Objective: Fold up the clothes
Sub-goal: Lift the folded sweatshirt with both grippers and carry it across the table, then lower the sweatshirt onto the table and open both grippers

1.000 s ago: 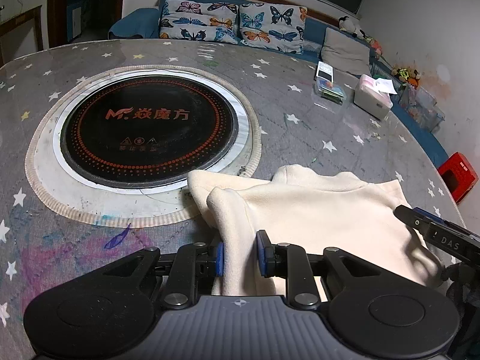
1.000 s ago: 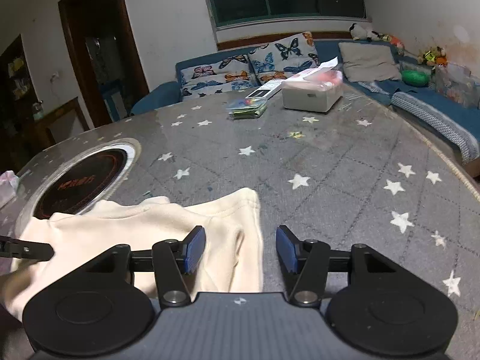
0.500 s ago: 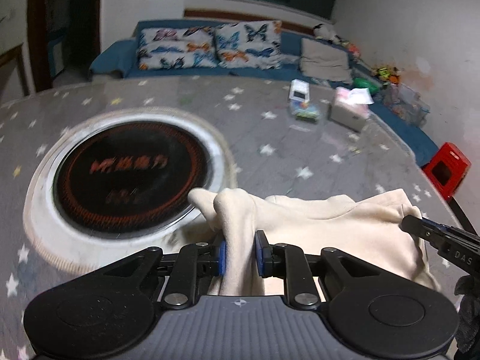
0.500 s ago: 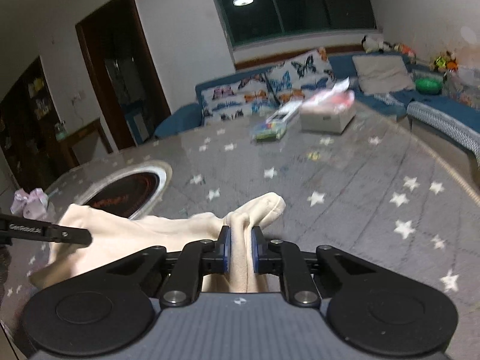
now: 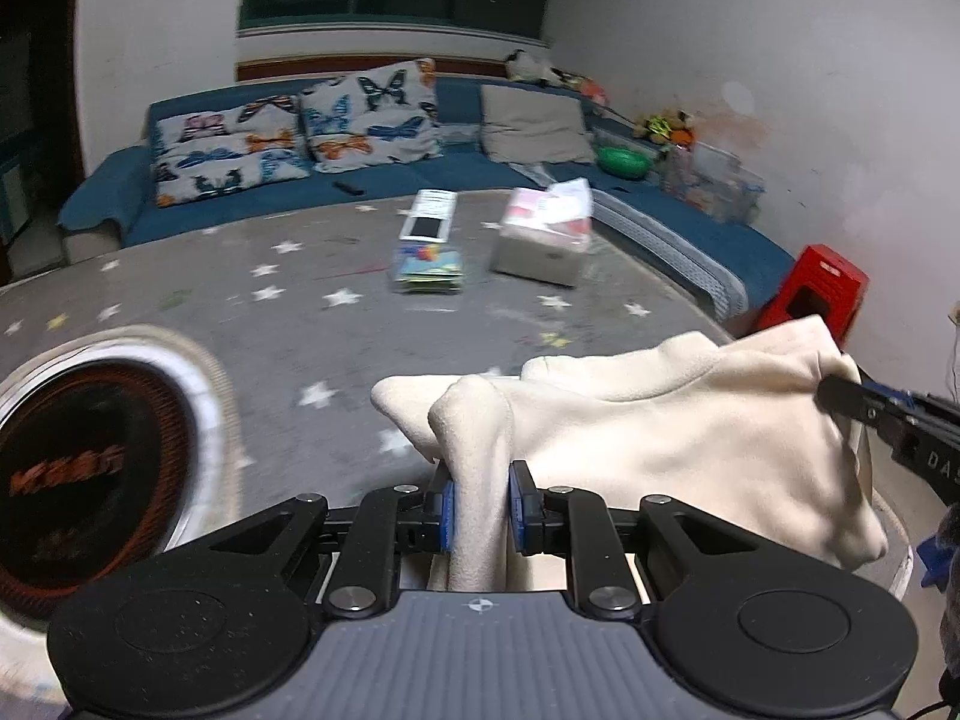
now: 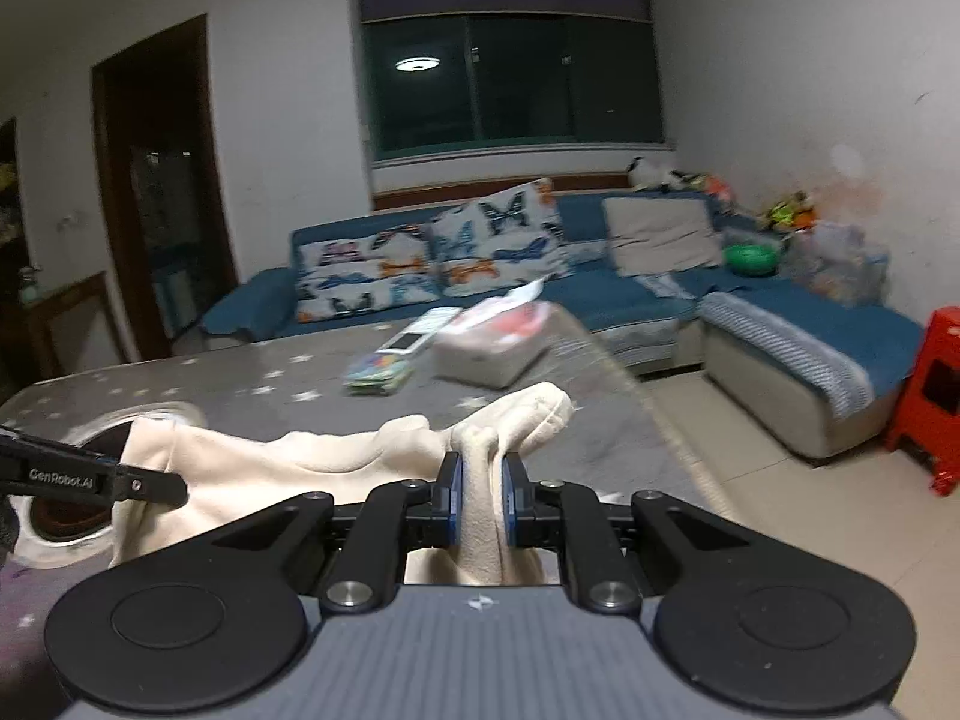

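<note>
My left hand-held gripper [image 5: 480, 507] is clamped on a bunched fold of the cream garment [image 5: 690, 438], its blue pads [image 5: 447, 513] pressing the cloth from both sides. My right hand-held gripper [image 6: 480, 507] is clamped the same way on another bunch of the garment [image 6: 288, 468], with the cloth standing up between its pads [image 6: 454, 501]. The garment hangs stretched between the two grippers, above the near part of the grey star-printed bench [image 5: 312, 324]; whether its lower edge touches the bench I cannot tell. In the left wrist view the right gripper's tip shows at the garment's right end. A round black cooktop [image 5: 84, 474] sits in the bench at the left. Far across the bench lie a remote [image 5: 429, 222] on a coloured packet [image 5: 429, 267] and, just right of them, a tissue box [image 5: 543, 234]. Beyond is a blue sofa [image 6: 600, 294] with butterfly cushions [image 6: 432, 264].
</note>
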The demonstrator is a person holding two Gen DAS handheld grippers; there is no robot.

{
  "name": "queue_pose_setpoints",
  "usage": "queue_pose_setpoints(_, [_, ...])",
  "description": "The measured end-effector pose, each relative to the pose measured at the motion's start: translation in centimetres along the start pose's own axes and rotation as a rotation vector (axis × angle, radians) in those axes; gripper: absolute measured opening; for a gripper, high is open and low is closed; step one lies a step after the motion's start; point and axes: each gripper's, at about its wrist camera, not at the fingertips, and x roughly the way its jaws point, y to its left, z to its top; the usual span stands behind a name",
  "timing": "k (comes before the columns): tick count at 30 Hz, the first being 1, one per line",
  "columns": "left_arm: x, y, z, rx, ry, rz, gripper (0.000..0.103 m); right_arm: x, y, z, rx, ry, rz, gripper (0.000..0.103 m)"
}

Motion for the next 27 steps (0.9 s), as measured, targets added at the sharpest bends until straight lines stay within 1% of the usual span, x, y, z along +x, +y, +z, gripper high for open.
queue_pose_setpoints(4, [2.0, -1.8, 0.6, 0.043, 0.004, -0.005, 0.020, 1.0, -1.7, 0.1, 0.013, -0.001, -0.052, 0.012])
queue_pose_setpoints(9, [4.2, -2.1, 0.5, 0.071, 0.037, 0.038, 0.026, 3.7, -3.9, -1.4, 0.049, 0.068, -0.111, 0.014])
queue_pose_setpoints(11, [4.3, -1.7, 0.4, 0.082, 0.037, 0.065, 0.038, 4.0, -4.4, -2.0, 0.067, 0.086, -0.120, 0.015])
queue_pose_setpoints(12, [4.3, -1.4, 0.3, 0.088, 0.032, 0.077, 0.039, 4.2, -4.6, -2.4, 0.076, 0.095, -0.123, 0.015])
queue_pose_setpoints(13, [4.2, -1.2, 0.3, 0.093, 0.027, 0.086, 0.039, 4.1, -4.6, -2.6, 0.075, 0.096, -0.121, 0.015])
queue_pose_setpoints(15, [4.0, -1.0, 0.3, 0.094, 0.021, 0.084, 0.039, 3.5, -4.1, -3.0, 0.067, 0.094, -0.087, 0.016])
queue_pose_setpoints(18, [3.3, -1.6, -0.4, 0.123, 0.008, 0.054, 0.039, 2.8, -3.1, -3.8, 0.051, 0.105, -0.020, 0.023])
queue_pose_setpoints(21, [3.2, -2.5, -1.6, 0.167, 0.016, 0.012, 0.039, 2.4, -1.6, -4.9, 0.022, 0.135, 0.033, 0.030])
queue_pose_setpoints(23, [3.4, -3.0, -2.5, 0.190, 0.029, 0.000, 0.039, 2.4, -0.8, -5.7, 0.002, 0.159, 0.045, 0.039])
queue_pose_setpoints(25, [3.9, -3.2, -3.3, 0.209, 0.046, -0.004, 0.039, 2.4, -0.3, -6.5, -0.032, 0.185, 0.037, 0.039])
queue_pose_setpoints(27, [4.1, -3.1, -3.8, 0.214, 0.057, -0.004, 0.039, 2.1, -0.1, -6.5, -0.049, 0.191, 0.036, 0.039])
